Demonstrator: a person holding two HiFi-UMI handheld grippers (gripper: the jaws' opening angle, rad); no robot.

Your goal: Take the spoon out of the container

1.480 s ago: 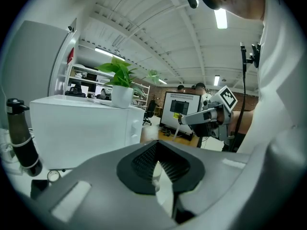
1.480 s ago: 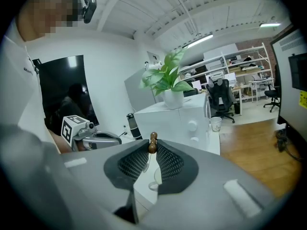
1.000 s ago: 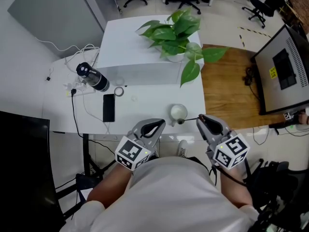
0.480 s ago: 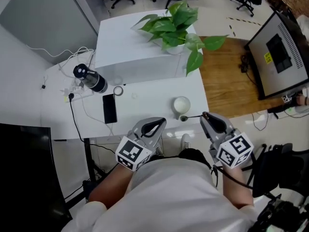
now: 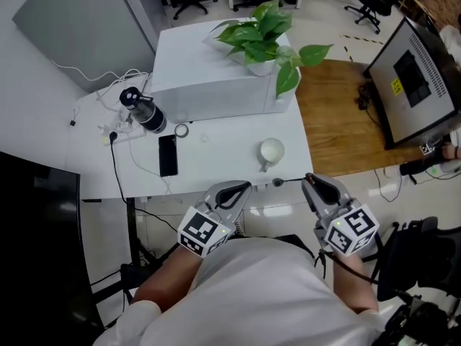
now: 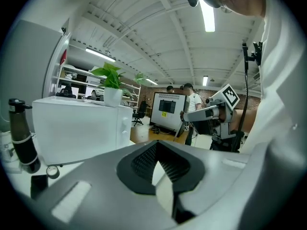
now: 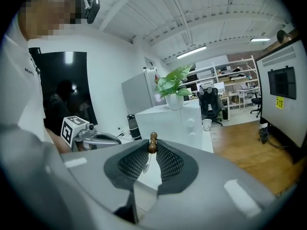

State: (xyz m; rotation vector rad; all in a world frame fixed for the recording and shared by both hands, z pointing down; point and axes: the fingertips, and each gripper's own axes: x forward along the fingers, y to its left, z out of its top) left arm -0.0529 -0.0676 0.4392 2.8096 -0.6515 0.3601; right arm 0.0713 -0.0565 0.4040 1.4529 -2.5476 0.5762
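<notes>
A white cup (image 5: 271, 151) stands on the white table (image 5: 230, 168), near its front right. My right gripper (image 5: 308, 179) is shut on a thin spoon (image 5: 278, 182), which points left and hangs level at the table's front edge, clear of the cup. In the right gripper view the spoon's brown end (image 7: 152, 142) pokes up between the closed pads of that gripper (image 7: 152, 146). My left gripper (image 5: 245, 186) hovers at the table's front edge, left of the spoon. Its jaws meet at the tips with nothing between them, as the left gripper view confirms (image 6: 156, 143).
A white box (image 5: 216, 85) with a potted plant (image 5: 263, 38) on it fills the back of the table. A black bottle (image 5: 144, 110), a phone (image 5: 168, 155), a tape roll (image 5: 181, 130) and cables lie at the left. A monitor (image 5: 418, 78) stands on the right.
My right gripper has drawn the spoon back from beside the cup to the table's front edge. The left gripper has hardly moved. The head view has shifted slightly.
</notes>
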